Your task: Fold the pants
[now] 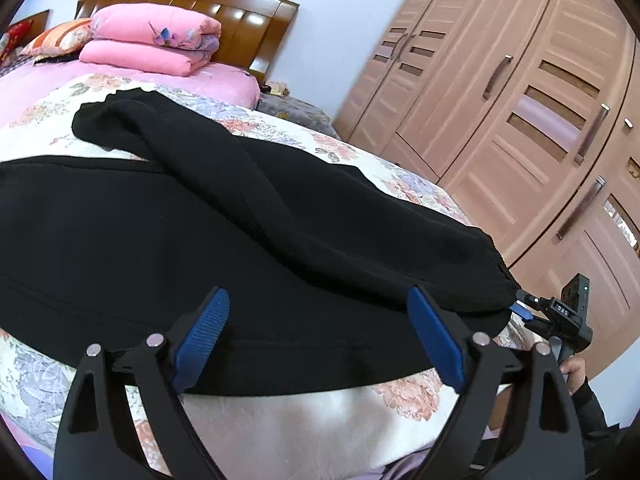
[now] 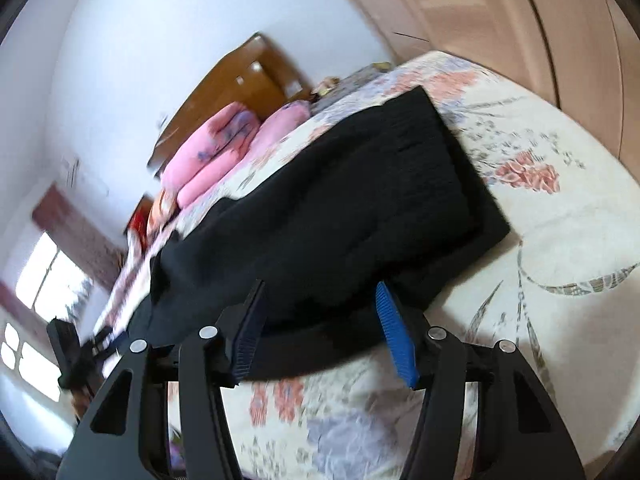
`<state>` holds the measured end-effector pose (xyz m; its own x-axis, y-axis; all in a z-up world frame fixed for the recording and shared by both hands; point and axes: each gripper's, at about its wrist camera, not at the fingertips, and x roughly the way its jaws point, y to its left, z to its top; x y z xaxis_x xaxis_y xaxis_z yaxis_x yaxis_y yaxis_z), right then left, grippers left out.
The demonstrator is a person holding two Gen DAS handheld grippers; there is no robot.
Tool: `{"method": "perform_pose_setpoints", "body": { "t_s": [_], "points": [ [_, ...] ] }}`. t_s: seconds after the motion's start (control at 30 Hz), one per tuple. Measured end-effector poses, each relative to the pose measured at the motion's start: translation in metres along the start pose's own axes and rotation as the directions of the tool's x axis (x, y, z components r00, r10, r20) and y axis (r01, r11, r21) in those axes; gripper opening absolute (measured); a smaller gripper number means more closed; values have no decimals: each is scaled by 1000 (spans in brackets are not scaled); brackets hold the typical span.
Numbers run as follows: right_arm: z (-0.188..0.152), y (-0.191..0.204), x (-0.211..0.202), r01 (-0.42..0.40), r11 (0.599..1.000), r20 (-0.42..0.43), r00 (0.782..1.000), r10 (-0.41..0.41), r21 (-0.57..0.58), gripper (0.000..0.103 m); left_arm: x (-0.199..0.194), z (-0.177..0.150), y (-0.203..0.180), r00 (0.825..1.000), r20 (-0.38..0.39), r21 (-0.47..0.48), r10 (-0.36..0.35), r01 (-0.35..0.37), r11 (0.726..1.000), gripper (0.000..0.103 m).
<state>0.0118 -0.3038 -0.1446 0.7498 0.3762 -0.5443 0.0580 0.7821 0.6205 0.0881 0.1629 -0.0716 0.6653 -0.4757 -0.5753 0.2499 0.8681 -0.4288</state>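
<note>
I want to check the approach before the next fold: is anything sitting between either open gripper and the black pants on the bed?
Nothing visible does. The left gripper and right gripper both hang open right at the near edge of the black pants, with only the floral bedspread below. The pink quilts lie far off by the headboard.

Bedding: floral cream quilted bedspread, pink sheet beyond it
Stack: folded pink floral quilts against glossy brown wooden headboard
Right side: light-wood panelled wardrobe doors
Left: bright window
</note>
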Motion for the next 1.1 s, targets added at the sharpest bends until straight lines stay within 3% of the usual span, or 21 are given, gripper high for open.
{"method": "perform_pose_setpoints", "body": {
  "t_s": [0.1,0.13,0.17,0.2,0.37,0.43,0.5,0.53,0.57,0.6,0.63,0.67,0.7,0.73,0.77,0.8,0.83,0.9,0.97,1.03,1.1],
  "points": [
    [6,-4,0,3,1000,28,1000,-3,29,55,-2,-1,5,1000,-2,-26,5,-5,1000,95],
    [8,-5,0,13,999,32,999,-15,40,45,-1,-1,8,1000,-5,-43,10,-11,999,96],
    [7,-7,0,59,997,29,998,-61,52,23,3,2,11,1000,-15,-61,15,-16,998,98],
    [5,-9,1,79,995,24,996,-81,64,19,9,8,14,999,-35,-91,20,-23,996,98],
    [-3,-7,-2,118,992,53,991,-120,47,14,39,42,13,992,-118,-165,48,-68,984,98],
    [-2,-6,-1,125,991,53,990,-127,39,14,57,58,10,980,-160,-171,116,-144,975,98],
    [-1,-8,0,116,992,46,992,-118,46,14,83,75,7,940,-227,-127,254,-287,950,97],
    [1,-10,0,112,993,45,992,-114,47,14,99,81,8,906,-265,-92,329,-364,927,93],
    [0,-11,0,108,993,44,993,-110,50,14,109,84,11,889,-290,-81,354,-391,917,72],
    [1,-11,0,107,993,43,993,-109,51,14,121,87,17,874,-327,-75,359,-402,912,37],
    [2,-11,1,108,993,43,993,-110,47,14,129,87,22,856,-356,-65,375,-423,904,31],
    [2,-10,0,107,993,43,993,-108,43,14,126,91,23,867,-324,-53,379,-417,907,14],
    [2,-9,-1,106,994,45,993,-108,37,14,119,93,22,881,-299,-53,366,-398,916,12],
    [3,-7,-2,104,994,48,993,-105,30,13,105,95,20,906,-247,-68,343,-369,927,12],
    [6,-4,-5,95,995,58,994,-96,21,11,74,97,11,942,-127,-82,312,-323,943,11],
    [8,-1,-7,85,996,68,994,-86,15,11,55,96,4,956,-60,-88,287,-291,953,11],
    [11,2,-10,79,997,78,994,-80,8,10,17,91,-10,973,69,-87,221,-215,973,11],
    [17,7,-16,77,997,95,993,-76,-14,10,-23,74,-27,967,150,-52,206,-200,978,11],
    [18,4,-19,93,995,82,992,-91,-18,10,-32,47,-30,973,130,-24,192,-191,981,11],
    [13,-8,-16,125,992,44,991,-124,-10,10,-12,10,-14,975,24,-18,220,-220,975,12],
    [1,-19,-11,156,988,5,988,-156,-2,10,11,-19,10,978,-73,-79,195,-201,976,12]
  ]
}}
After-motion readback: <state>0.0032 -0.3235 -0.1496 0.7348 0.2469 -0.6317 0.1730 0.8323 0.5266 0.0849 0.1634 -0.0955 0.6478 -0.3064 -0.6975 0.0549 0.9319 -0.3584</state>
